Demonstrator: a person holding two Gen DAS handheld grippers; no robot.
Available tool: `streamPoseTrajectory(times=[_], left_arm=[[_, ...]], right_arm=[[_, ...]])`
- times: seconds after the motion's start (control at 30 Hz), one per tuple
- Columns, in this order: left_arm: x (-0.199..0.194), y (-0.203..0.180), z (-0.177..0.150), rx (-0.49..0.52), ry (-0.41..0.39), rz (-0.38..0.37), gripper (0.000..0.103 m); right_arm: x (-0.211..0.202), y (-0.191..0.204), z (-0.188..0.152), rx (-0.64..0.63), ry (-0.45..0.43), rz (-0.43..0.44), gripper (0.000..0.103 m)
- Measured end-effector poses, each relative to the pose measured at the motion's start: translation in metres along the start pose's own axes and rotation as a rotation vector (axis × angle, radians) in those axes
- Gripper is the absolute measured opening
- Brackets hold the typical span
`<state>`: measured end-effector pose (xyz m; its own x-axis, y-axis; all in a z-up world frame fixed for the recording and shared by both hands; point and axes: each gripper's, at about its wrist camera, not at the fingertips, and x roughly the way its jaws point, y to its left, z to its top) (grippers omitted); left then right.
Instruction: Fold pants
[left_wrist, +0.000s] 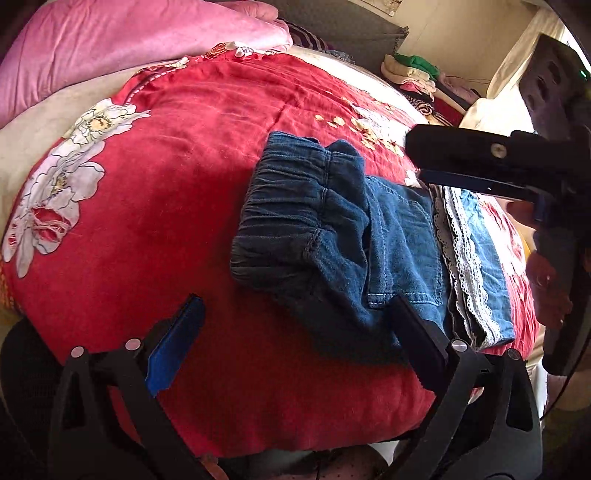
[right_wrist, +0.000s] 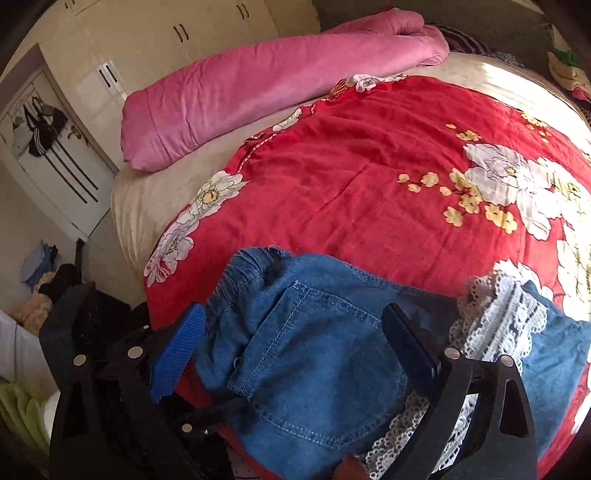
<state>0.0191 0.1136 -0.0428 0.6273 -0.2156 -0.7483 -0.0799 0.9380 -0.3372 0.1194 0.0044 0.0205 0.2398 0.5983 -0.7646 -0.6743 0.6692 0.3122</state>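
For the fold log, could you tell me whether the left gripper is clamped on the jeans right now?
No: the left gripper is open, its fingers spread wide with the jeans lying ungripped.

Your left gripper (left_wrist: 295, 339) is a black plastic frame with triangular cut-outs and round silver rivets at the pivots; one finger carries a ribbed blue pad (left_wrist: 177, 347), the other is plain black. Your right gripper (right_wrist: 291, 350) matches it (same blue pad, same rivets)
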Motion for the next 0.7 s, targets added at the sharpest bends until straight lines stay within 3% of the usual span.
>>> streamPoseTrajectory(times=[0.37,0.53,0.63,0.7], left_arm=[[0.011,0.003,0.003,0.001,-0.001,-0.019,0.093],[0.013,0.006,0.005,-0.013,-0.013,-0.034,0.093],[0.014,0.005,0.007,-0.013,-0.030,-0.045,0.093],[0.015,0.004,0.011,-0.020,-0.035,-0.065,0.093]], right_arm=[[0.066,0.011,0.027,-0.048,0.121,0.040,0.094],[0.087,0.005,0.026,-0.048,0.162,0.053,0.050],[0.072,-0.005,0.027,-0.009,0.126,0.114,0.037],[0.058,-0.014,0.025,0.020,0.093,0.167,0.036]])
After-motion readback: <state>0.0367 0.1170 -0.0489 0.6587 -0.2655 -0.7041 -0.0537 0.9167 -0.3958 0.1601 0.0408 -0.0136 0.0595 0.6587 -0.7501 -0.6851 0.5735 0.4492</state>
